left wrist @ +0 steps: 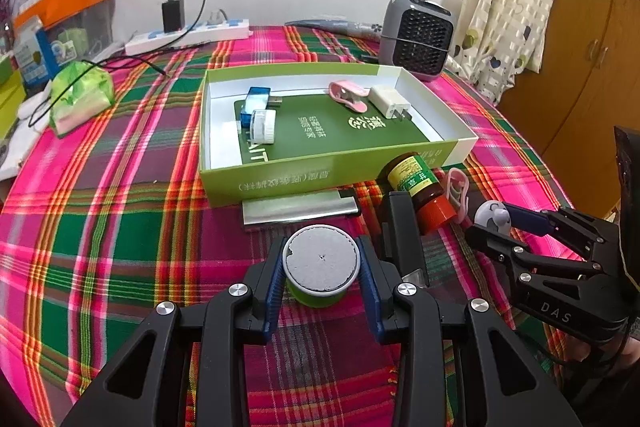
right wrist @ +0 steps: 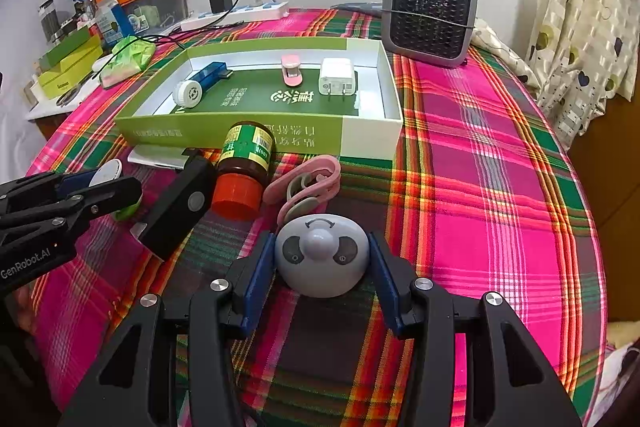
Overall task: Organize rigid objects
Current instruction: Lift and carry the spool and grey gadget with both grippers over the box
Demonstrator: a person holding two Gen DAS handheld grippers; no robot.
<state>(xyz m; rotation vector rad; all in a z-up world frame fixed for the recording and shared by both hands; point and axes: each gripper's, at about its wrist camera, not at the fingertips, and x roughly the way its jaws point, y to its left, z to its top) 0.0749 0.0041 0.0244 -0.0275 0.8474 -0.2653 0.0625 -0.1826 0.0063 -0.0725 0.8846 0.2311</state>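
Note:
A small green jar with a grey-white lid [left wrist: 321,259] stands on the plaid cloth, and my left gripper [left wrist: 320,243] is shut on it, blue pads against its sides. In the right wrist view, a grey dome-shaped gadget with a centre knob [right wrist: 322,255] sits between the pads of my right gripper [right wrist: 321,239], which is shut on it. Beyond both lies the open green box [left wrist: 280,183] holding a blue USB stick [left wrist: 256,99], a white round cap [left wrist: 264,127], a pink clip [left wrist: 347,93] and a white charger plug [left wrist: 390,101].
In front of the box lie a brown bottle with an orange cap [right wrist: 244,167], a pink clip [right wrist: 308,179], a black block [right wrist: 180,203] and a flat silver case [left wrist: 300,213]. A grey heater [right wrist: 430,21] stands at the back right, a power strip [left wrist: 188,37] at the back left.

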